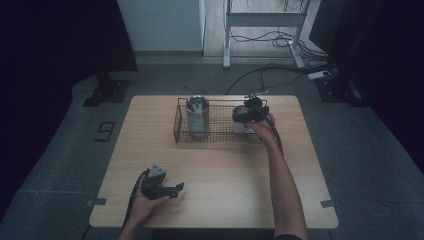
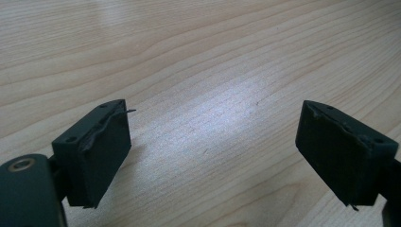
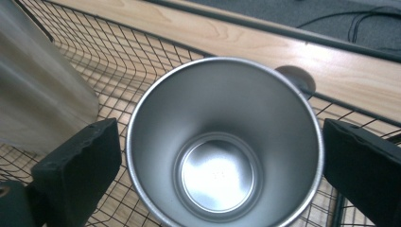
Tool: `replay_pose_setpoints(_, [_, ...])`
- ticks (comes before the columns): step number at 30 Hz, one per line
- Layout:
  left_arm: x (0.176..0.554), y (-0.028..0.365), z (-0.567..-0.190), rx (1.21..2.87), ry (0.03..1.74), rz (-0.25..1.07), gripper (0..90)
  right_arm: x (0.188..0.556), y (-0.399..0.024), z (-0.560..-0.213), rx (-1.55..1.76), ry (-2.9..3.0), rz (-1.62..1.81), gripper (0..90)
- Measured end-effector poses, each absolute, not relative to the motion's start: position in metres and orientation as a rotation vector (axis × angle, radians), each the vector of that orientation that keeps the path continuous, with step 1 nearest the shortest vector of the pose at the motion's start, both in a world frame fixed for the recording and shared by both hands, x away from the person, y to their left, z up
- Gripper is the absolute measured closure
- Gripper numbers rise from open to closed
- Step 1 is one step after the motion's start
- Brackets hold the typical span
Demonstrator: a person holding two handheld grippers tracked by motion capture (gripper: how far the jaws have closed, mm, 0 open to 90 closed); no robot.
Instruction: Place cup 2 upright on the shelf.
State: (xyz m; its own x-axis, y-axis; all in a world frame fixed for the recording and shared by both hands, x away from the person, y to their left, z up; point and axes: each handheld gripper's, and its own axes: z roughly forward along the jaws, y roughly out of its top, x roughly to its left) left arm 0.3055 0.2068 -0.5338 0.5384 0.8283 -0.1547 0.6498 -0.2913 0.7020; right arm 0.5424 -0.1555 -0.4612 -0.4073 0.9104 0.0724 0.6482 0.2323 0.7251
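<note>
A: How much room is there around the wire basket (image 1: 220, 134)?

B: It sits on the far half of the desk (image 1: 220, 200), its back rail close to the far edge. The near half of the desk is bare wood. Inside the basket, a tall metal tumbler (image 1: 197, 117) stands upright at the left end; the middle of the basket between it and the right end is free.

A: And the steel cup (image 3: 222, 146)?

B: It stands upright at the right end of the basket, mouth up, near the basket's side rail. In the right gripper view a pale, blurred object, too close to make out, sits at the left, apart from the cup.

A: Where is the right tool (image 1: 248, 112) against it?

B: Directly over the cup, looking down into it. Its jaws stand wide apart, one on each side of the rim, just beside it; the gaps show they are not pressing on it.

A: The left tool (image 2: 213, 151)?

B: Low over the bare desk near the front-left, well apart from the basket. Its jaws stand apart with nothing between them.
</note>
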Motion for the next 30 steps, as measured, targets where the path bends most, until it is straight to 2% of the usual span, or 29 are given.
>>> replay_pose_setpoints(14, [0.306, 0.207, -0.534, 2.044, 1.2, 0.307, 11.2, 0.52, -0.169, -0.446, 1.397, 2.044, 1.089, 1.1])
replay_pose_setpoints(30, [0.305, 0.209, -0.533, 2.036, 1.21, 0.31, 11.2, 0.473, -0.186, -0.437, 1.287, 2.032, 1.119, 4.5])
